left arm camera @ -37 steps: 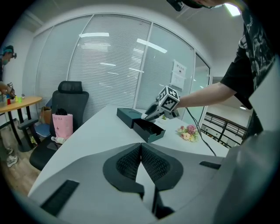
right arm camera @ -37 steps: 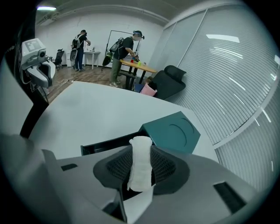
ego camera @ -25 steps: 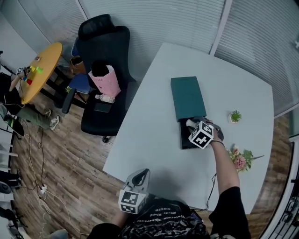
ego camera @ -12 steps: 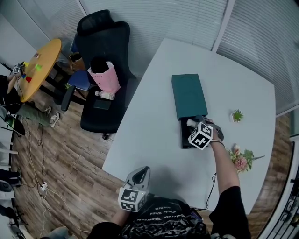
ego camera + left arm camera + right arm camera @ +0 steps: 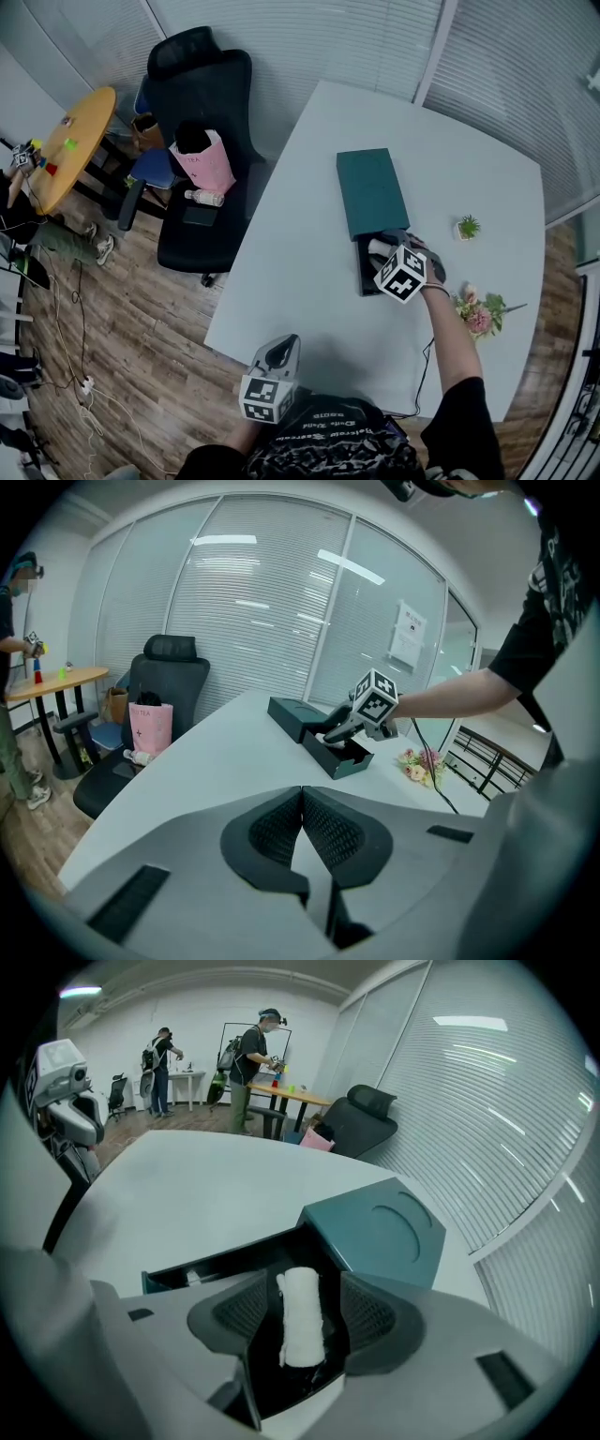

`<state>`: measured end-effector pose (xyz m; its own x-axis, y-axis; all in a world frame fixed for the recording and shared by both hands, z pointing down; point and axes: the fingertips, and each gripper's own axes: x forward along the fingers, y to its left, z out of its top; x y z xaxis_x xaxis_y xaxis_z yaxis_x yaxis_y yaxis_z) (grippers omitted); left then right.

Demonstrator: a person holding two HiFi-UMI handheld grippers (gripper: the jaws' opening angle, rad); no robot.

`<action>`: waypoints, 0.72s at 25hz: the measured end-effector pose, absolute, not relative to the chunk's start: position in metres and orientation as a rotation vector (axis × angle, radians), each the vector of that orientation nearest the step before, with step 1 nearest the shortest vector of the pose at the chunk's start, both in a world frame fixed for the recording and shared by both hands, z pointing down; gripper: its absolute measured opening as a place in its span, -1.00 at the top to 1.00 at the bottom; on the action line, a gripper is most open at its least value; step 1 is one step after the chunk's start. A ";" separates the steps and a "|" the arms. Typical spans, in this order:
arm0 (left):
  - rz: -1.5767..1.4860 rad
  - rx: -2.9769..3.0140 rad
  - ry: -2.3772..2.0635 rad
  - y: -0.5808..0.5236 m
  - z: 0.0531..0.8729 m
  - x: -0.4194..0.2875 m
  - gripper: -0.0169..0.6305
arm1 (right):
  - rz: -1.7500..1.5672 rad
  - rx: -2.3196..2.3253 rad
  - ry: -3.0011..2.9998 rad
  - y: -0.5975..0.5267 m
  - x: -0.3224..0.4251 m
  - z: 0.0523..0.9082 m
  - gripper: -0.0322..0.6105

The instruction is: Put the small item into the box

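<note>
A teal box (image 5: 372, 192) lies on the white table (image 5: 309, 244), its black drawer (image 5: 366, 274) pulled out toward me. My right gripper (image 5: 384, 250) hangs over the drawer. In the right gripper view its jaws (image 5: 302, 1285) stand open and have just been opening. The small white roll (image 5: 302, 1316) lies in the drawer (image 5: 216, 1265) between them, with neither pad touching it. My left gripper (image 5: 279, 354) is held near the table's front edge, away from the box, shut and empty (image 5: 302, 803). From there the box (image 5: 292, 714) and right gripper (image 5: 336, 731) show far off.
A small potted plant (image 5: 468, 227) and pink flowers (image 5: 480, 317) sit on the table right of the drawer. A black office chair (image 5: 202, 141) with a pink bag (image 5: 200, 164) stands left of the table. A yellow round table (image 5: 66, 141) is further left. People stand at the room's far end (image 5: 253, 1054).
The right gripper has stayed over the drawer, lifting only slightly. The left gripper has not moved. The head view has shifted a little.
</note>
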<state>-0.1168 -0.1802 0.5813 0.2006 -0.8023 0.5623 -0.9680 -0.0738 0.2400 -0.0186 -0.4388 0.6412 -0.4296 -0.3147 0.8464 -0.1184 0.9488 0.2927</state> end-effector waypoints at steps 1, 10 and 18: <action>0.377 1.926 -1.638 -0.181 0.578 -0.116 0.89 | -0.225 0.324 -2.029 -0.438 -0.020 0.634 0.12; 0.327 2.035 -1.593 -0.174 0.567 -0.113 0.89 | -0.224 0.466 -2.156 -0.406 -0.022 0.561 0.12; 0.278 2.157 -1.531 -0.171 0.549 -0.105 0.89 | -0.223 0.670 -2.269 -0.362 -0.005 0.491 0.15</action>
<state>-0.1053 -0.1711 0.5494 0.3548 -0.8318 0.4268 -0.9289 -0.2616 0.2622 -0.0048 -0.3624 0.4905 -0.5843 -0.5280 0.6162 -0.3982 0.8482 0.3492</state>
